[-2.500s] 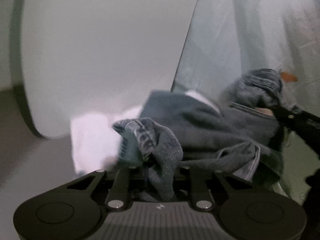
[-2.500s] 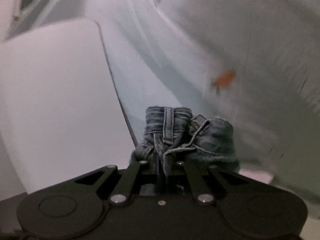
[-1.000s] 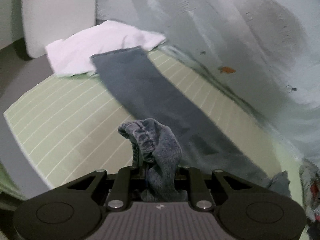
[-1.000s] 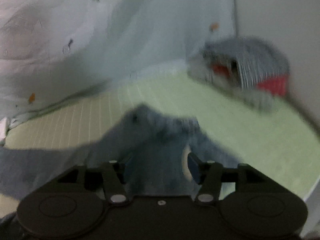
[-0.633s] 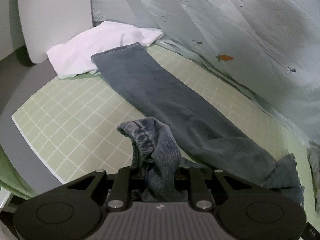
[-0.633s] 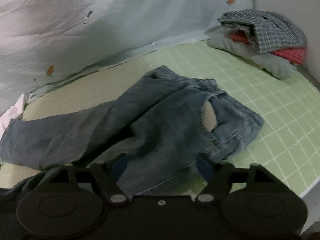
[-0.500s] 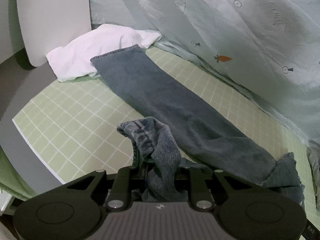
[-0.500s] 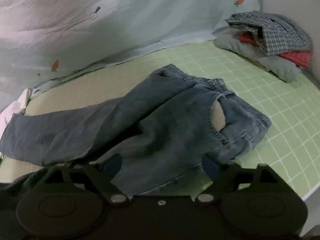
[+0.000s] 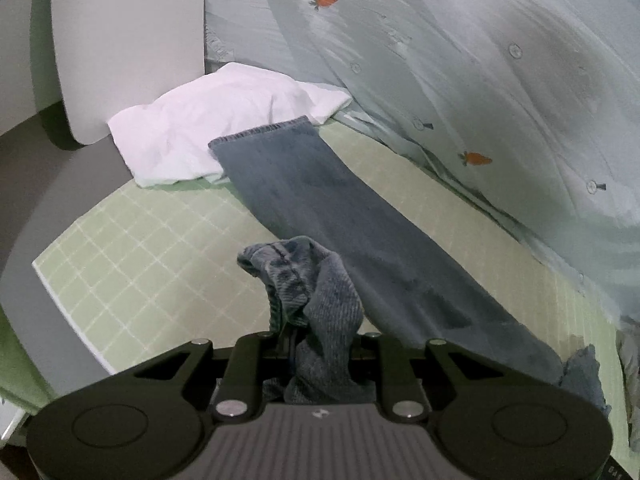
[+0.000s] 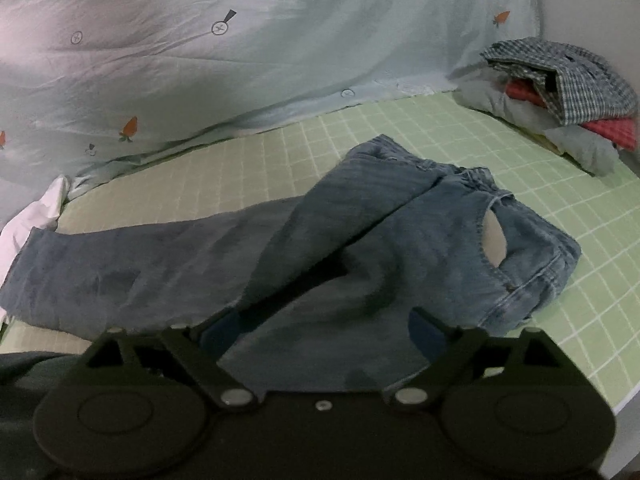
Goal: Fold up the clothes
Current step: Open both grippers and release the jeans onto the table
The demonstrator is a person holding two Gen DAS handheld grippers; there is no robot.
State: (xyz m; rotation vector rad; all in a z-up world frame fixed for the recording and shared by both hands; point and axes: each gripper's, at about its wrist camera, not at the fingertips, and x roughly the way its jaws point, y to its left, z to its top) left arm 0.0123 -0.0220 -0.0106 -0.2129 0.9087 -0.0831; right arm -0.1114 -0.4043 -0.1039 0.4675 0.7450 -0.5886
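A: In the left wrist view, what do you see?

B: The left gripper (image 9: 316, 344) is closed on a bunched end of the jeans (image 9: 344, 216), at the lower centre of the frame. One leg lies flat on the green checked bed sheet (image 9: 132, 256) and runs diagonally up to the white cloth (image 9: 208, 132) at the upper left; its hem touches that cloth. The pale quilt with carrots (image 9: 460, 80) fills the upper right.

A: And the right wrist view?

B: The right gripper (image 10: 324, 330) is wide open and holds nothing. Its fingers hover just over the jeans (image 10: 420, 232), whose waist part lies crumpled at the centre right. The other leg stretches to the left edge of the frame. A pile of folded clothes (image 10: 560, 92) sits in the upper right, well apart from the jeans.

A: How to do this step well?

B: I think the held leg should be laid straight on the flat leg, hem to hem. The right gripper should first smooth or take the waistband, because it is wrinkled. Keep the fabric a little tight, so that no fold is trapped under it.
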